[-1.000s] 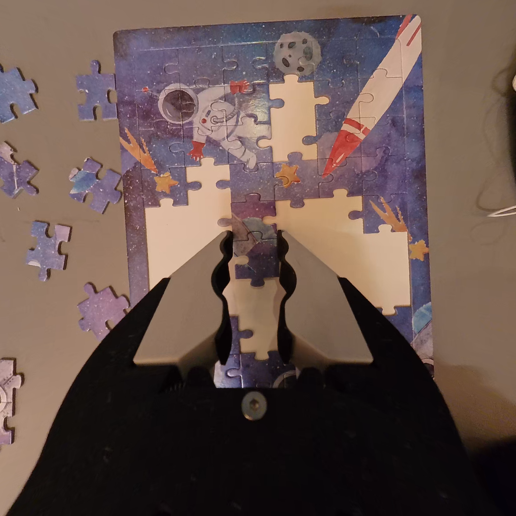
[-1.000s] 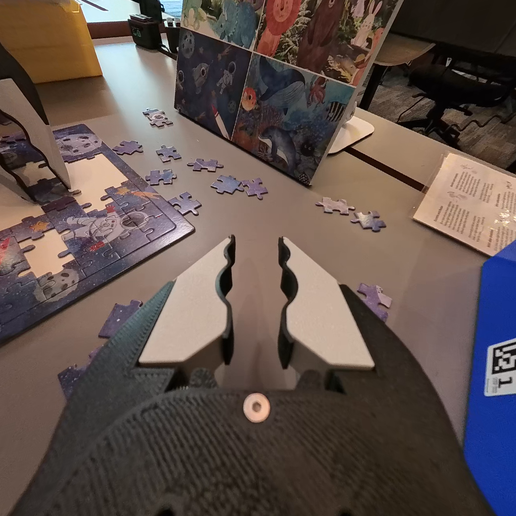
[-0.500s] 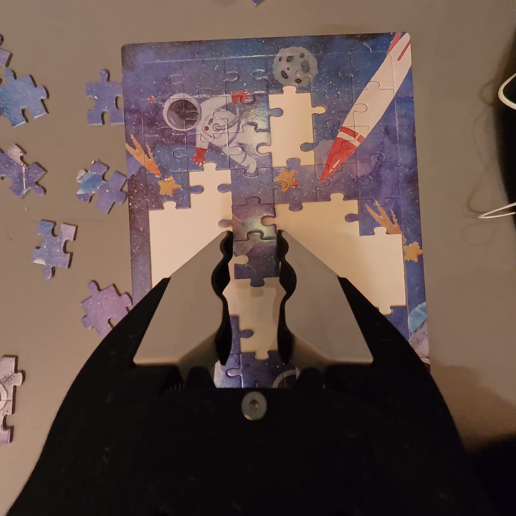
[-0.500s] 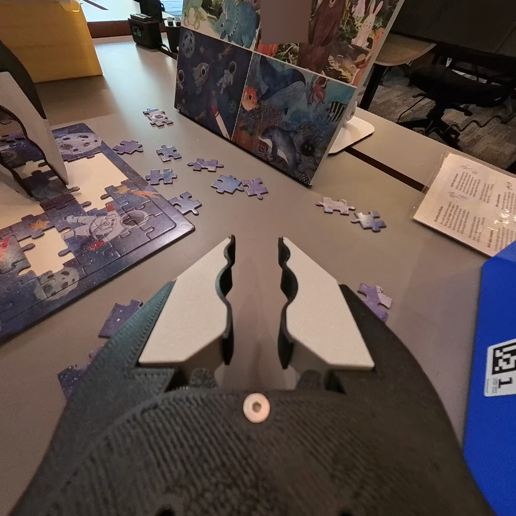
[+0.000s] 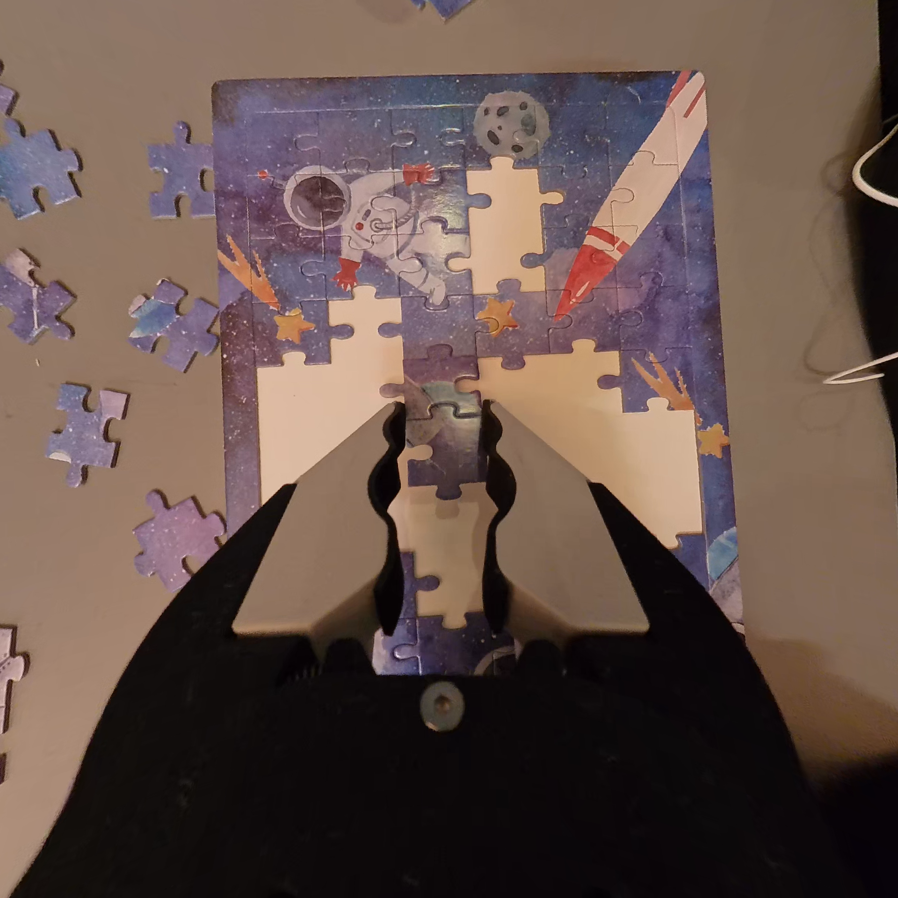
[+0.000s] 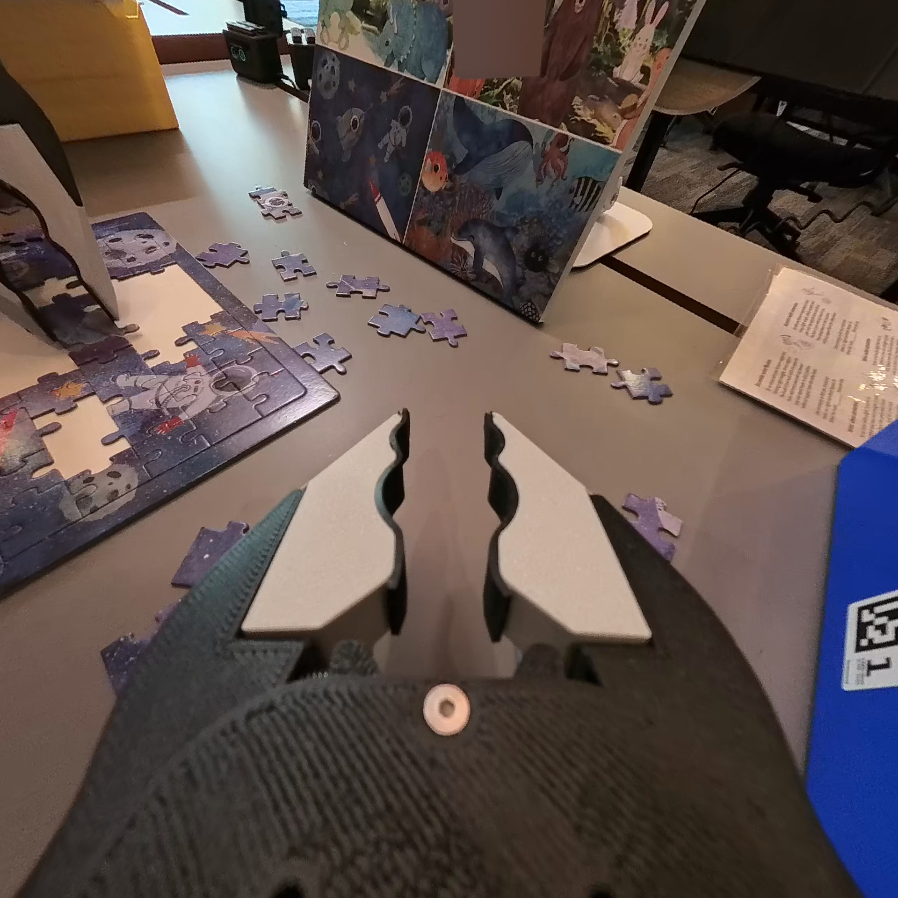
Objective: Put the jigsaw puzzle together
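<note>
Left hand-held gripper (image 5: 442, 403) clamps a purple puzzle piece (image 5: 444, 452) over the puzzle board (image 5: 233, 437); right hand-held gripper (image 6: 446, 418) gapes empty.

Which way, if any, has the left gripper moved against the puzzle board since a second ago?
Yes. The left gripper has drawn back from the puzzle board: the board now looks smaller, its top edge lower in the view.

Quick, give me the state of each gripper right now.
Left gripper: closed on a purple-blue cardboard jigsaw piece, over the space-themed puzzle board.
Right gripper: open, holding nothing, above the grey table.
</note>
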### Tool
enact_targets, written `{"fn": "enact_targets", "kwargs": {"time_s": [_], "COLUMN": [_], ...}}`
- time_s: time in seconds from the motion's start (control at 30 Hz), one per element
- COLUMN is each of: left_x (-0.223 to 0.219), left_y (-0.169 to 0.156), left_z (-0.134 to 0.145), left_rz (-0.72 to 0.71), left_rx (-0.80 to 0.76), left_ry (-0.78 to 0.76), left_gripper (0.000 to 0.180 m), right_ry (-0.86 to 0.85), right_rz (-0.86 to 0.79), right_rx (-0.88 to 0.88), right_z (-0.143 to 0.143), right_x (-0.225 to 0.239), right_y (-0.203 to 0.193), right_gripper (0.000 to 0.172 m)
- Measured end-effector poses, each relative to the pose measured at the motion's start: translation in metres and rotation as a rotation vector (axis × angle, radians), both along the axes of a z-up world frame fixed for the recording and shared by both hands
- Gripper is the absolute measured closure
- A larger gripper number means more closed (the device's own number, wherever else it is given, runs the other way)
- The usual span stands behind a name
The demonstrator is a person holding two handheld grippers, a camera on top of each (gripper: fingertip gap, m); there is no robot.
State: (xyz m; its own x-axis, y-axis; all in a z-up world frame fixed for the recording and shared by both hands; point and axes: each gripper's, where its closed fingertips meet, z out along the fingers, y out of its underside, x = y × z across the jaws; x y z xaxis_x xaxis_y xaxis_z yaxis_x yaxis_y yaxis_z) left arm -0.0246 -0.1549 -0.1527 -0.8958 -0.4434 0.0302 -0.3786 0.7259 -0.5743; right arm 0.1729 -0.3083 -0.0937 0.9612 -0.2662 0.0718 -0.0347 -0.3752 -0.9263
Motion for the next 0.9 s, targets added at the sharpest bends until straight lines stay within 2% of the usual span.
{"fn": "enact_targets", "kwargs": {"time_s": [0.9], "left_x": [0.002], "left_y": [-0.005], "left_z": [0.013], "left_rz": [0.008], "left_rx": [-0.08], "left_ry": [-0.017], "left_gripper": [0.15], "right_ry": [-0.006], "right_rz": [-0.001], "right_rx": [0.001], "right_z": [0.001], "right_x": [0.0], "right_y": [0.0], "right_gripper": [0.143]}}
